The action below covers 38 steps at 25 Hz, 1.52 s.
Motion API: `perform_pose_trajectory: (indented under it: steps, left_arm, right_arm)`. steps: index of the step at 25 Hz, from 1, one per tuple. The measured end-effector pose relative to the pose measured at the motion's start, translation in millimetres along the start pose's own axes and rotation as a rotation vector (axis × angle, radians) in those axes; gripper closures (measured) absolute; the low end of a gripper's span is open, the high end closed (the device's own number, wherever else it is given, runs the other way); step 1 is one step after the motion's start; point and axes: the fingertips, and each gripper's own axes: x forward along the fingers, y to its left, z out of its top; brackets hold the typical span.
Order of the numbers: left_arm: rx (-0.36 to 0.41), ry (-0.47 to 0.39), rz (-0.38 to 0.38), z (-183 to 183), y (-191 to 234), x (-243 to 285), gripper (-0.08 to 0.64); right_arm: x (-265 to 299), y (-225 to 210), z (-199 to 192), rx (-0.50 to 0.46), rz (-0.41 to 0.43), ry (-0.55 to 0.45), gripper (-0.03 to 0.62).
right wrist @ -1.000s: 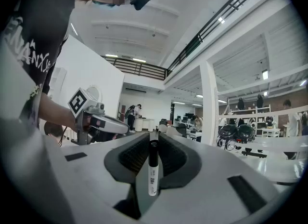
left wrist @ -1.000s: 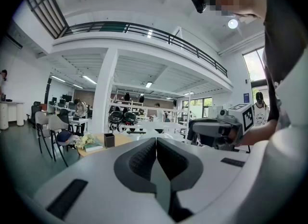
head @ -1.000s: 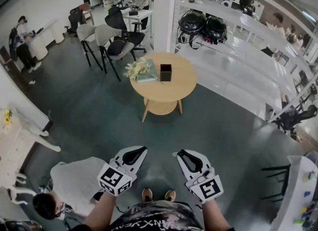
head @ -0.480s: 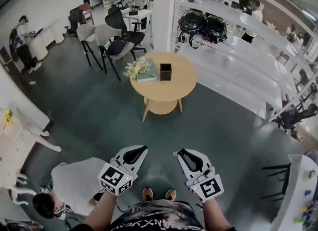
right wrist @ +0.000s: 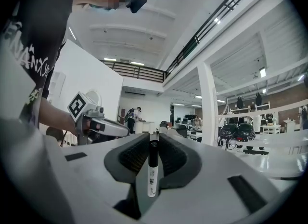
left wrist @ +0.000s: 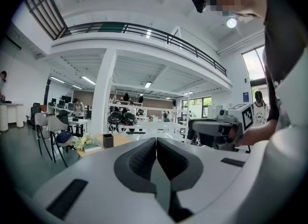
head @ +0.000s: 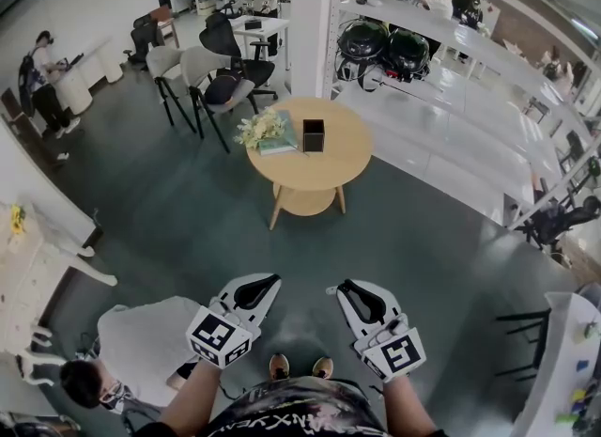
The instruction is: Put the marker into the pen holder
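Note:
A white marker with a black cap (right wrist: 152, 169) lies lengthwise between the jaws of my right gripper (right wrist: 153, 136), which is shut on it and held level. In the head view this right gripper (head: 346, 288) is low, just above the person's feet. Beside it my left gripper (head: 261, 285) has its jaws pressed together on nothing, as the left gripper view (left wrist: 156, 139) confirms. The black square pen holder (head: 314, 135) stands on a round wooden table (head: 338, 167) far ahead, and appears small in the left gripper view as the pen holder (left wrist: 108, 141).
A flower bunch (head: 260, 128) and a green book (head: 280, 147) lie beside the holder. Chairs (head: 202, 73) stand beyond the table on the left, a white pillar (head: 315, 22) behind it, white shelving (head: 451, 97) on the right. A person crouches at lower left (head: 89, 388).

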Motion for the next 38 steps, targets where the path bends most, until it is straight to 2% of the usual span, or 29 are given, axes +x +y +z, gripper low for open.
perform_pose_trajectory:
  steps: [11,16,22,28,35,38]
  left_arm:
    - [0.014,0.002,0.018,0.7,-16.1,0.3,0.538]
    - [0.015,-0.002,0.022,-3.1,-36.3,7.8,0.538]
    - [0.043,0.004,0.022,-9.8,-64.3,19.4,0.538]
    - [0.049,-0.001,0.017,-11.9,-87.0,28.8,0.538]
    - [0.057,0.002,0.004,-11.6,-99.9,35.8,0.538]
    - [0.058,0.004,0.005,-13.9,-98.3,38.9,0.538]
  right_arm:
    - [-14.1,-5.9,2.6,-0.017,-0.003,-0.046,0.529]
    - [-32.5,-10.2,-5.4,-0.005,0.023,-0.022,0.528]
    - [-56.4,-23.2,-8.5,-0.033,0.018,-0.068,0.528]
    - [-76.2,-28.7,-16.0,-0.026,0.033,-0.051,0.528]
    - [-85.8,-33.3,-11.2,-0.045,0.018,-0.094,0.528]
    - [-83.8,-32.5,-16.0,-0.033,0.029,-0.073,0.528]
